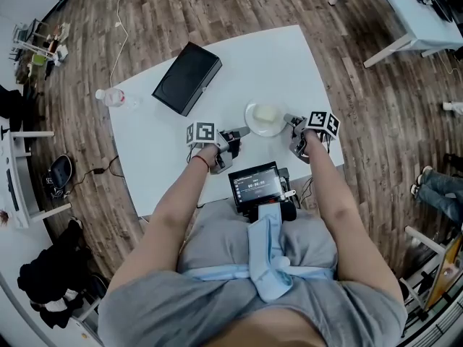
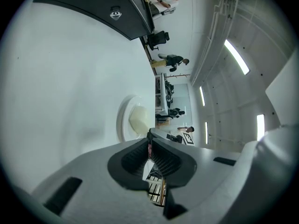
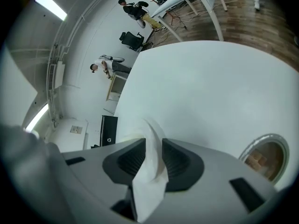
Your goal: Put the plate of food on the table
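A white plate [image 1: 265,118] with a pale yellowish block of food [image 1: 268,113] is at the near middle of the white table [image 1: 239,60]. My right gripper [image 1: 289,121] is shut on the plate's right rim. In the right gripper view the white rim [image 3: 152,171] stands edge-on between the two pads, at my right gripper [image 3: 150,149]. My left gripper [image 1: 244,131] is at the plate's left side, jaws shut with nothing between them. In the left gripper view the plate [image 2: 123,123] and food [image 2: 138,120] lie just past my left gripper [image 2: 150,138]. Whether the plate rests on the table or hangs just over it, I cannot tell.
A black box [image 1: 187,78] lies on the far left part of the table, and a clear bottle [image 1: 116,98] lies at the table's left edge. A device with a lit screen [image 1: 255,185] sits at the person's waist, against the near edge. Wooden floor surrounds the table.
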Available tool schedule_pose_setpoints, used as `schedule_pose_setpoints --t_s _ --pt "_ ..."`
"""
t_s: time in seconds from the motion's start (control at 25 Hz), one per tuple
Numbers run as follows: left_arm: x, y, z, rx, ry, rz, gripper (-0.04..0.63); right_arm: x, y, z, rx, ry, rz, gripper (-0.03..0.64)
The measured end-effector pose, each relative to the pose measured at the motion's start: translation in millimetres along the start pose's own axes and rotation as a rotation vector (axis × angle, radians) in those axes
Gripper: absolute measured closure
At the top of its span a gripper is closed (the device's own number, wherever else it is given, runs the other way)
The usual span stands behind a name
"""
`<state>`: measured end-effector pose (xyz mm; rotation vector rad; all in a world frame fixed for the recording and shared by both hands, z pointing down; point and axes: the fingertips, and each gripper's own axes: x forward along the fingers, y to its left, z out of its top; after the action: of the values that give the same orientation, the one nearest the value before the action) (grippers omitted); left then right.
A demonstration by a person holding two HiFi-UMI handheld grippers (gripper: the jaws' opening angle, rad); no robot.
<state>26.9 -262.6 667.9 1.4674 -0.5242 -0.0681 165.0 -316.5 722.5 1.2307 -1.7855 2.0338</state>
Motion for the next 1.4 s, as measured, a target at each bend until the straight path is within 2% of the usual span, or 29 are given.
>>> schedule_pose_setpoints --t_s 0.52,0.68,0.92,1.16,1.4 --pt "1 -20 1 0.031 0.008 -0.039 0.566 -29 13 -7 -0.06 -0.025 0.04 0.528" --pt "0 -27 -3 0.058 0.023 -0.053 0.566 -37 25 -16 -0.111 -0.028 0.053 0.528" --pt "-2 -32 -6 0.114 0.053 -0.041 0.566 -44 42 -26 -0.271 -0.037 0.016 0.528" --pt "1 -35 -12 0.173 0.09 -0.017 0.566 -55 53 -32 -0.378 -0.067 0.008 0.531" --pt "-18 -35 -28 0.326 0.11 0.023 0.566 -69 79 -63 -0.549 -0.145 0.064 0.541"
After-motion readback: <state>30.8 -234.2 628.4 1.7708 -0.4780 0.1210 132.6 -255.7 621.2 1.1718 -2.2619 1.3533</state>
